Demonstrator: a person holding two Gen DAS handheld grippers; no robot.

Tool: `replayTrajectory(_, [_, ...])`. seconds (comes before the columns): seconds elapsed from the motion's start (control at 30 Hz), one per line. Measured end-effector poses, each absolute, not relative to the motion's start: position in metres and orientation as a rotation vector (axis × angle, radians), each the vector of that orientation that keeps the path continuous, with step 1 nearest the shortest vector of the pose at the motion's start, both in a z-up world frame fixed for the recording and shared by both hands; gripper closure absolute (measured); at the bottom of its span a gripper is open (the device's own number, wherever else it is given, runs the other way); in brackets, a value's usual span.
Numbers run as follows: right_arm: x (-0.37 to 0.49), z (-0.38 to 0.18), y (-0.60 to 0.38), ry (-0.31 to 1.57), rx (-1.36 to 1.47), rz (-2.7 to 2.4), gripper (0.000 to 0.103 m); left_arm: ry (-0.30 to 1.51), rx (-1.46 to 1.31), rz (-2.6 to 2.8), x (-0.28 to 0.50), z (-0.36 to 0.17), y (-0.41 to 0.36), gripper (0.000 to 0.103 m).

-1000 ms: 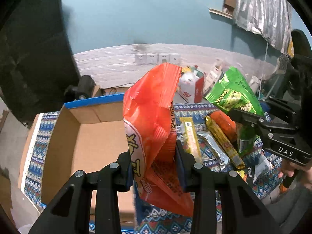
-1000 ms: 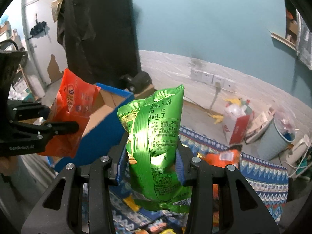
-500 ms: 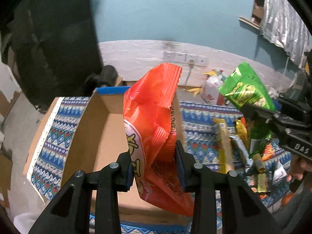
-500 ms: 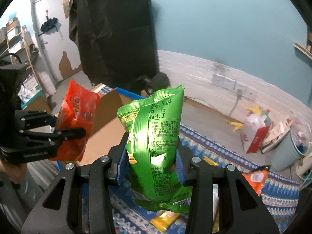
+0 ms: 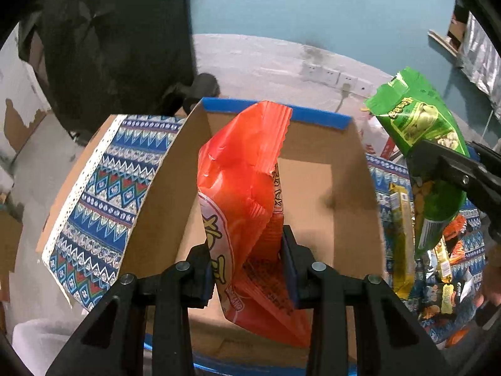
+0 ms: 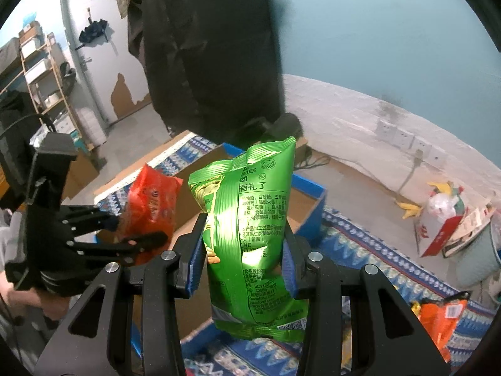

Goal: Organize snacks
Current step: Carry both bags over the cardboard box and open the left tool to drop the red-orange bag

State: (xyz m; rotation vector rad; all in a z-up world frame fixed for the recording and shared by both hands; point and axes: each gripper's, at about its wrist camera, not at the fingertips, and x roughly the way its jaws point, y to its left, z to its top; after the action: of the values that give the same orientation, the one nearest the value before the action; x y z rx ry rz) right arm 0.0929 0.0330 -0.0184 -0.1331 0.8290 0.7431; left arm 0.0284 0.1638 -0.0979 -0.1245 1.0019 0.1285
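My left gripper (image 5: 249, 266) is shut on an orange snack bag (image 5: 244, 188) and holds it upright over the open cardboard box (image 5: 353, 206) with blue outer walls. It also shows in the right wrist view (image 6: 150, 206). My right gripper (image 6: 241, 260) is shut on a green snack bag (image 6: 250, 232), held upright above the box's right side. In the left wrist view the green bag (image 5: 419, 131) hangs to the right of the box.
Several loose snack packets (image 5: 400, 228) lie on the patterned cloth (image 5: 385, 181) right of the box. An orange packet (image 6: 438, 316) lies on the cloth. A white bag (image 6: 438, 219) and bin (image 6: 479, 250) stand on the floor behind. A black cover (image 6: 213, 47) hangs at the wall.
Both grippers have moved left with their bags. The orange bag now hangs over the box's inside, and the green bag has come close to the box's right wall.
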Motion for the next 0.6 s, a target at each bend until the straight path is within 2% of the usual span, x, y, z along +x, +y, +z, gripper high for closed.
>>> replayTrajectory(0.2, [0.096, -0.027, 0.055, 0.858, -0.135, 0.767, 0.063, 1.026, -0.148, 0.163, 0.027, -0.104, 0.179, 0.061])
replayTrajectory(0.33, [0.096, -0.029, 0.069, 0.877, -0.131, 0.783, 0.063, 1.01, -0.145, 0.193, 0.023, -0.102, 0.184, 0.043])
replayTrajectory(0.6, [0.098, -0.039, 0.092, 0.926, -0.107, 0.807, 0.063, 0.986, -0.199, 0.211, 0.015, -0.094, 0.199, 0.041])
